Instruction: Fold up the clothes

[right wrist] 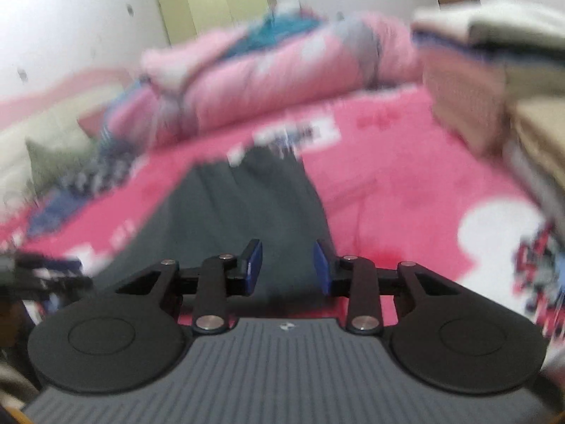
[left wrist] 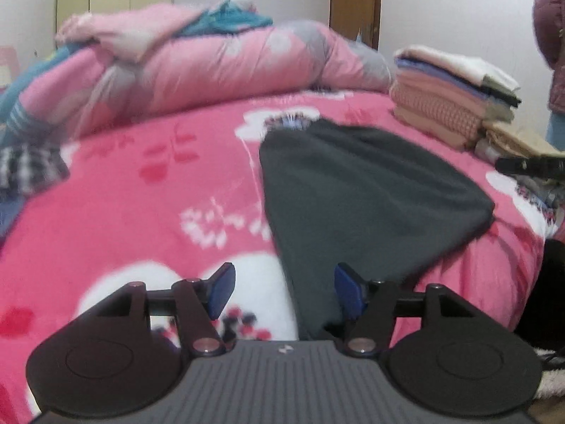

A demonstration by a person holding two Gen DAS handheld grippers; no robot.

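A dark grey garment (left wrist: 360,190) lies flat on a bed covered by a pink blanket (left wrist: 148,205) with white and red flowers. The garment stretches from the near edge of the bed toward the far side, a little right of the middle in the left wrist view.

The left claw (left wrist: 284,291) hangs above the near end of the garment with its blue pads (left wrist: 220,291) wide apart. Nothing is between them; the left edge of the garment runs under the gap, and the white flower of the blanket is under the left pad.

The right claw (right wrist: 287,270) is also above the near part of the garment (right wrist: 240,212). Its blue pads (right wrist: 255,265) stand apart, closer together than those of the left claw, and they press on nothing. This view is much blurred.

At the far side of the bed lies a rolled pink quilt (left wrist: 219,70) with a teal cloth (left wrist: 229,17) on top. On the right stands a pile of folded clothes (left wrist: 455,95), well apart from the garment. At the left edge lies a checked cloth (left wrist: 28,166). A person in a pink padded jacket (left wrist: 551,35) stands at the far right.
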